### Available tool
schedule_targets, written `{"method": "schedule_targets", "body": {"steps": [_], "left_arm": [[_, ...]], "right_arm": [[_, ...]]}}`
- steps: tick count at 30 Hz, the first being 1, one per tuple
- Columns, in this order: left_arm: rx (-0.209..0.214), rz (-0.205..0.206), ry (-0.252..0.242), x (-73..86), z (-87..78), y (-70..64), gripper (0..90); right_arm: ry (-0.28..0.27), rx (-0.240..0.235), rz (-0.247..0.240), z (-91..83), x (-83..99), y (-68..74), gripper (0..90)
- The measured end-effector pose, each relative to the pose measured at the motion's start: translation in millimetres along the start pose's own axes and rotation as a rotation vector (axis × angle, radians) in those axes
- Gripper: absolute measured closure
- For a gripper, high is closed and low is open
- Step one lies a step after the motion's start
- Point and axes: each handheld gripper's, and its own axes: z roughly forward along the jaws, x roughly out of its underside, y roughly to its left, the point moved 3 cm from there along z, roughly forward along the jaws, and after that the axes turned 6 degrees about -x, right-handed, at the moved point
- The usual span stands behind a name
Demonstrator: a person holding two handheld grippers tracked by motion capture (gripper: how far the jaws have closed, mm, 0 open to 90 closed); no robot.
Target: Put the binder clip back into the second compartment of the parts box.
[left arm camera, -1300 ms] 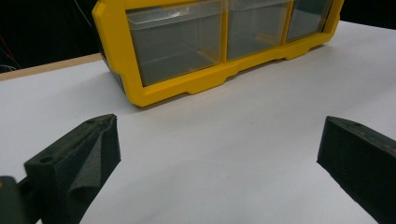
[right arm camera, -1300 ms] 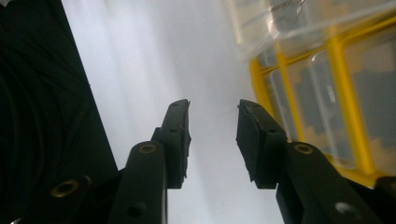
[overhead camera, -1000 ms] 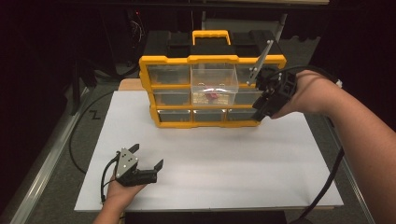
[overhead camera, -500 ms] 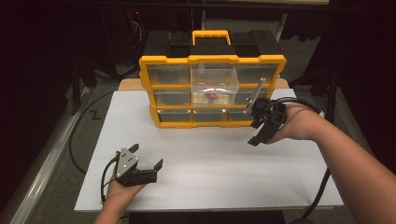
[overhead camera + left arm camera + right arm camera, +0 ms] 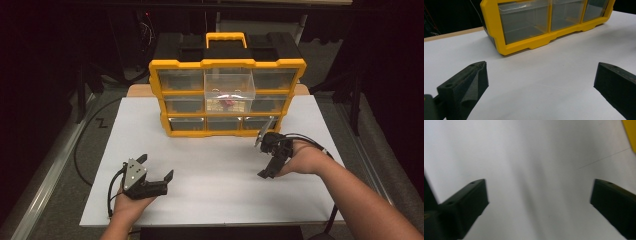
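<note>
A yellow and black drawer cabinet [image 5: 227, 65] stands at the back of the white mat [image 5: 215, 170]. Its clear top-middle drawer [image 5: 229, 82] sticks out, with a small red thing [image 5: 228, 101] inside. My left gripper [image 5: 156, 166] rests low on the mat at the front left, open and holding nothing. In the left gripper view the gripper [image 5: 541, 75] faces the cabinet's bottom row of drawers [image 5: 524, 22]. My right gripper [image 5: 264, 159] is open just above the mat, in front of the cabinet's right end. In the right gripper view the gripper [image 5: 539, 192] looks down on blurred white mat.
A yellow corner of the cabinet [image 5: 630, 132] shows at the top right of the right gripper view. A black cable [image 5: 80, 145] loops on the grey table to the left of the mat. Dark stands and clutter sit behind the cabinet.
My right gripper has come away from the cabinet's right side, moving down and toward the front over the mat. The left gripper has stayed put.
</note>
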Motion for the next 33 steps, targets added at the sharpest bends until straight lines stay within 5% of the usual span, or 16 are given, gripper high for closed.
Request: {"method": "schedule_targets", "body": {"steps": [5, 8, 22, 29, 33], "left_arm": [[0.002, 0.014, 0.018, 1.7, 2.5, -0.7, 0.2], [-0.002, 0.009, 0.023, 1.4, 2.8, 0.4, 0.2], [-0.008, 0.008, 0.032, -1.9, 6.5, -5.3, 0.2], [0.005, -0.018, 0.045, -1.8, 11.8, -6.1, 0.4], [-0.001, -0.012, 0.042, -2.5, 13.0, -7.3, 0.4]], "right_arm": [[-0.027, 0.021, 0.041, 28.2, 9.0, -2.4, 0.6], [-0.091, 0.027, 0.049, 34.5, 14.1, -5.5, 0.6], [-0.628, 0.122, 0.181, 38.6, 37.3, 7.5, 0.7], [-0.827, 0.157, 0.256, 44.8, 53.3, 10.8, 0.7], [-0.854, 0.193, 0.255, 41.6, 60.7, 16.2, 0.7]]}}
